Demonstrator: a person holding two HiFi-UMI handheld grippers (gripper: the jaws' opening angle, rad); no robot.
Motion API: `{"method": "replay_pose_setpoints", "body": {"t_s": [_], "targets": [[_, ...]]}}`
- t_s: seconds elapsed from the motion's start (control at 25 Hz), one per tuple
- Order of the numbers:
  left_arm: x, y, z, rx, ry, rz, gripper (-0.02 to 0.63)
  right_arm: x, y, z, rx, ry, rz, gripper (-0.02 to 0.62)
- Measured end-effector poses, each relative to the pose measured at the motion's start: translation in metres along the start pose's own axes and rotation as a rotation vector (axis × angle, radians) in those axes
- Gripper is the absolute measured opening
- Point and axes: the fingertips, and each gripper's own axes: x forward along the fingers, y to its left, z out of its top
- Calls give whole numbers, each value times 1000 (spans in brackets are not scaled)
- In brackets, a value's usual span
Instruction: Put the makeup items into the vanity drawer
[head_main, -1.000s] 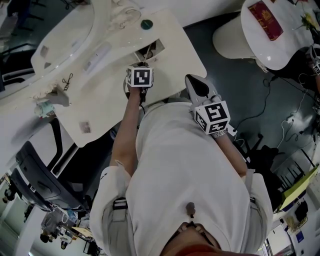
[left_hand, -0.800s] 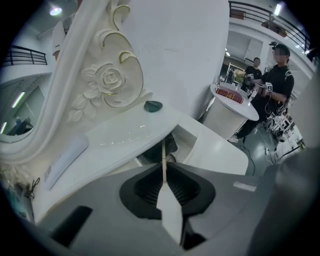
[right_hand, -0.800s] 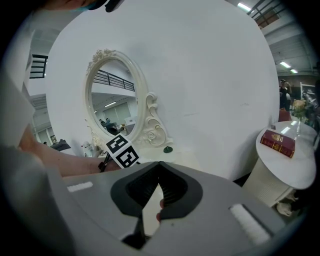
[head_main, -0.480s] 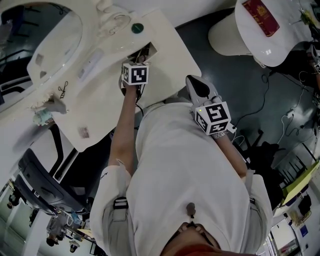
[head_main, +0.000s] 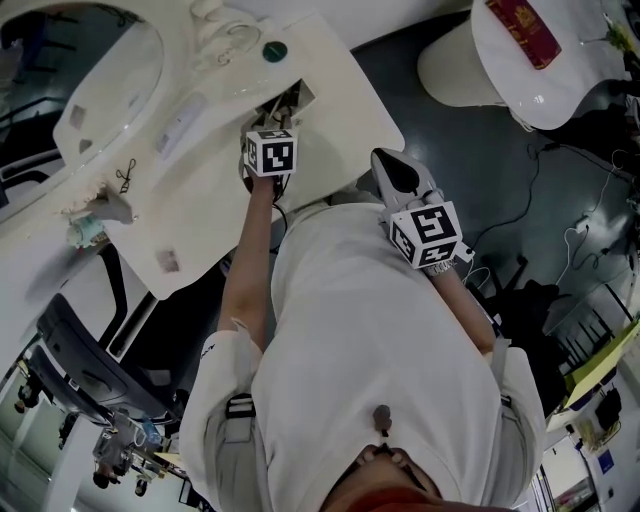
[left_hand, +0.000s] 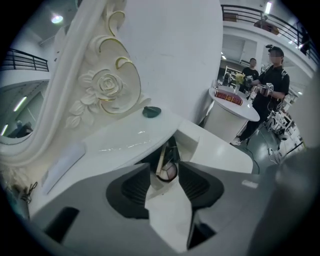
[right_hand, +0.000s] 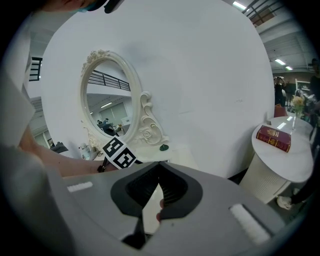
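Left gripper (left_hand: 165, 168) has its jaws spread, just been opening, right over the drawer (left_hand: 174, 146) sunk in the bench (head_main: 330, 110). A round compact (left_hand: 170, 172) sits inside, loose. Right gripper (right_hand: 159, 165) hangs off the bench edge, jaws pressed together.

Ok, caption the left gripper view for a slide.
Left gripper, jaws just opened and empty, above round item in vanity drawer.

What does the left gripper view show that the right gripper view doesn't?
Only the left gripper view: the open drawer interior, with a round item and a thin stick in it, seen past the left claw, whose jaws have just been opening and press on nothing.
Only the right gripper view: the whole oval mirror, the left claw's marker cube, and the right claw, jaws together.
Both: the dark green disc, the carved rose, the round white table with the red book.
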Motion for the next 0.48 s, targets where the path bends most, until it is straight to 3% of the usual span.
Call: {"method": "replay_pose_setpoints", "body": {"t_s": [0.2, 0.28, 0.32, 0.48], "targets": [[-34, 6, -6, -68, -52, 35, 168, 7, 20, 0, -21, 2, 82, 8], [-57, 9, -9, -100, -96, 71, 33, 9, 33, -1, -38, 7, 135, 8], [-69, 11, -12, -112, -120, 89, 8, 11, 40, -1, -44, 9, 162, 8], [-117, 13, -21, -160, -204, 102, 6, 19, 68, -1, -55, 9, 271, 8]]}}
